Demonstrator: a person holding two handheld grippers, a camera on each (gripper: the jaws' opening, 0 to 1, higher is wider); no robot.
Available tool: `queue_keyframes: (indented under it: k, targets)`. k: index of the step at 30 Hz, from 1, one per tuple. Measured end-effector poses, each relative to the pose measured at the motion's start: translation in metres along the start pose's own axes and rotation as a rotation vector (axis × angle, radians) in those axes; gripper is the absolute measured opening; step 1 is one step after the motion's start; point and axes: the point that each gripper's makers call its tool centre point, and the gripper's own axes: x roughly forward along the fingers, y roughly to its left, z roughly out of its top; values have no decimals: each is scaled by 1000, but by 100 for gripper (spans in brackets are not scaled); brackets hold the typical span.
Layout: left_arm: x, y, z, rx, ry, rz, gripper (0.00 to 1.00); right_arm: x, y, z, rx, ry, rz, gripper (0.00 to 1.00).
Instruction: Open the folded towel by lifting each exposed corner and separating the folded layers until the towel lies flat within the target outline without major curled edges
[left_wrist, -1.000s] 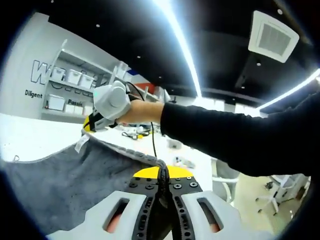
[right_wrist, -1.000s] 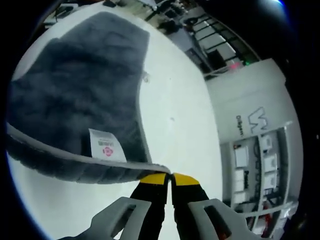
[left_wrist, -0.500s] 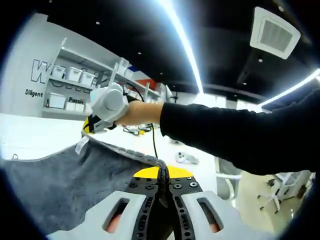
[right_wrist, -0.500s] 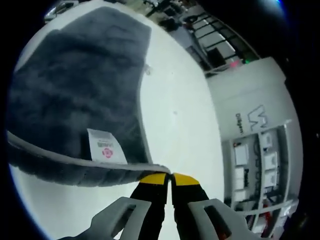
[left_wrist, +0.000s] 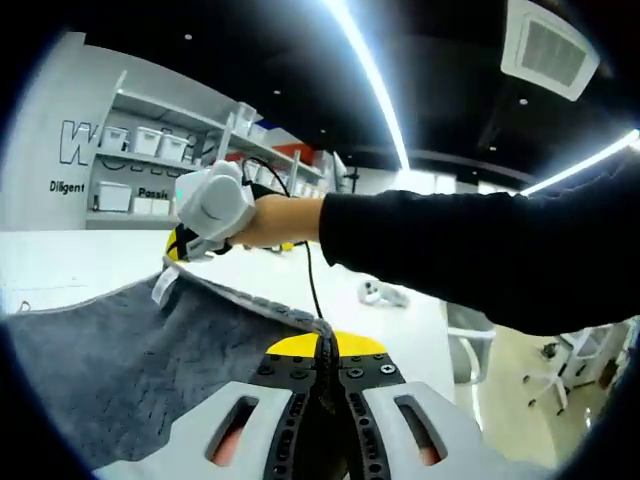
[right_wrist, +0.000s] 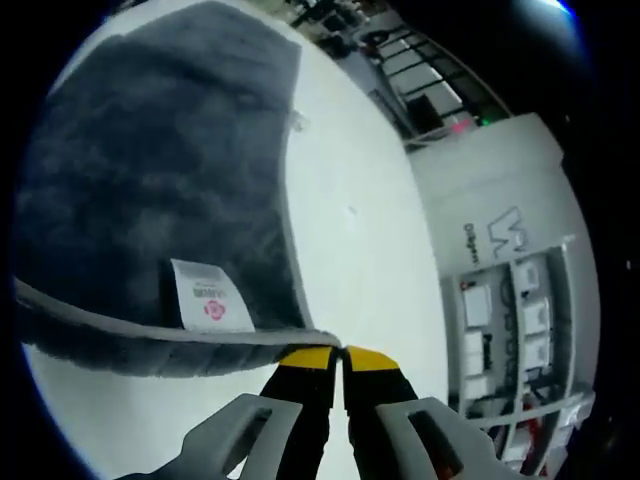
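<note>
Both fingers clamped on grey towel (left_wrist: 120, 370) edge, white table (right_wrist: 340, 230), shelves (right_wrist: 510, 330) behind.

The right hand-held gripper (right_wrist: 343, 352) pinches a corner of the grey towel (right_wrist: 150, 190) above the white table (right_wrist: 350, 250).

White table (right_wrist: 350, 230) runs through the middle of the right gripper view, and the gray towel (right_wrist: 150, 170) lies spread on it across the upper left, its near edge raised off the surface.
</note>
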Motion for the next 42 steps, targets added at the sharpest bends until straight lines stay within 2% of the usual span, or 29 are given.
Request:
queue_keyframes:
  k: [8, 21, 30, 42]
  targets:
    - [12, 2, -6, 6, 19, 14, 1, 12, 6, -3, 2, -4, 9, 0]
    - [26, 3, -25, 35, 65, 13, 1, 19, 11, -16, 1, 4, -6, 0]
    - [36, 3, -31, 49, 79, 15, 1, 25, 13, -22, -13, 5, -11, 0]
    - [44, 4, -49, 73, 145, 8, 1, 33, 23, -32, 7, 15, 5, 0]
